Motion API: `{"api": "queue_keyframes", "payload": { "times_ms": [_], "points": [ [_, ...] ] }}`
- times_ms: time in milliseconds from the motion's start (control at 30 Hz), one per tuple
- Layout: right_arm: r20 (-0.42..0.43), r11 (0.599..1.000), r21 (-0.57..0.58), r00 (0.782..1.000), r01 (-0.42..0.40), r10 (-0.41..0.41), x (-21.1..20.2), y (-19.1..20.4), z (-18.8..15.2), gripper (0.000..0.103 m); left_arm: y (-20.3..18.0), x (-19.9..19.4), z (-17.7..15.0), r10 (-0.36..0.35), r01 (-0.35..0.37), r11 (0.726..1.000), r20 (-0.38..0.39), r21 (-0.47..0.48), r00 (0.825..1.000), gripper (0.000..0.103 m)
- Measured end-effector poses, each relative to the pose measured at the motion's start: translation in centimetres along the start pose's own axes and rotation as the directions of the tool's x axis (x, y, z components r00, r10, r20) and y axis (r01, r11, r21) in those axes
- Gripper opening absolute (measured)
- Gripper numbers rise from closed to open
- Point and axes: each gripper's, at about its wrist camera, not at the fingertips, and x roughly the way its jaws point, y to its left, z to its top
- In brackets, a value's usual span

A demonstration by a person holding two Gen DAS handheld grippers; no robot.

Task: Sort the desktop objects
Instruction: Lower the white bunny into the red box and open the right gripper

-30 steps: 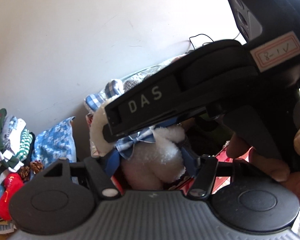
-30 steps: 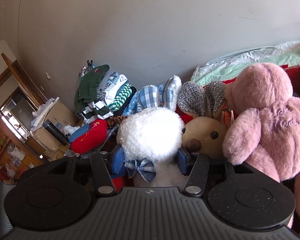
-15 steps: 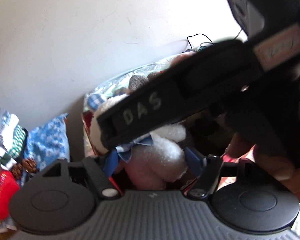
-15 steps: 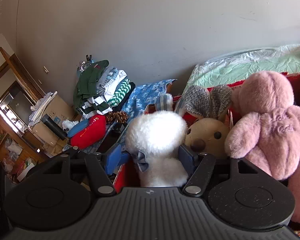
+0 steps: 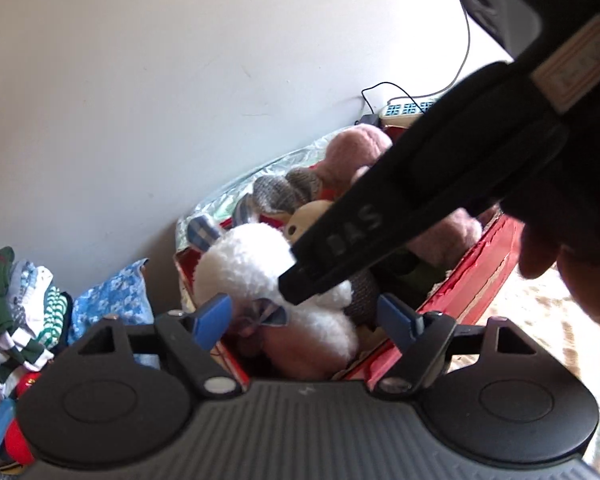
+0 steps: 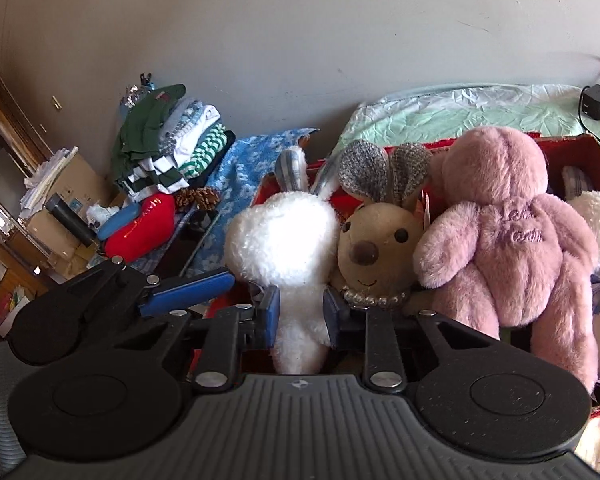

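Note:
A white plush bunny (image 6: pixel 288 240) stands at the left end of a red box (image 6: pixel 572 152), next to a tan bunny (image 6: pixel 374 244) and a pink plush bear (image 6: pixel 500 232). My right gripper (image 6: pixel 301 316) is shut on the white bunny's lower body, its blue pads pressing in from both sides. My left gripper (image 5: pixel 304 316) is open in front of the white bunny (image 5: pixel 244 264), and its pads stand clear of the fur. The right gripper's black body (image 5: pixel 420 200) crosses the left wrist view. One left gripper finger (image 6: pixel 188 292) shows at the left of the right wrist view.
A heap of folded clothes (image 6: pixel 168 152), a red soft item (image 6: pixel 144 228), a pinecone (image 6: pixel 198 196) and a blue patterned cloth (image 6: pixel 252 160) lie left of the box. Behind it are a crumpled green sheet (image 6: pixel 460 112), a charger (image 6: pixel 596 102) and the wall.
My right gripper's jaws have closed on the white bunny's body. My left gripper has opened wider and drawn back and up, so the red box and other plush toys now show.

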Motion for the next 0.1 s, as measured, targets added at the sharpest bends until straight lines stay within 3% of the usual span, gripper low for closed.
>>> {"api": "queue_keyframes", "payload": {
  "times_ms": [100],
  "points": [
    [-0.041, 1.0, 0.015, 0.999, 0.02, -0.019, 1.14, 0.02, 0.25, 0.028, 0.52, 0.65, 0.21, -0.05, 0.049, 0.997, -0.02, -0.059, 0.999, 0.08]
  ]
}}
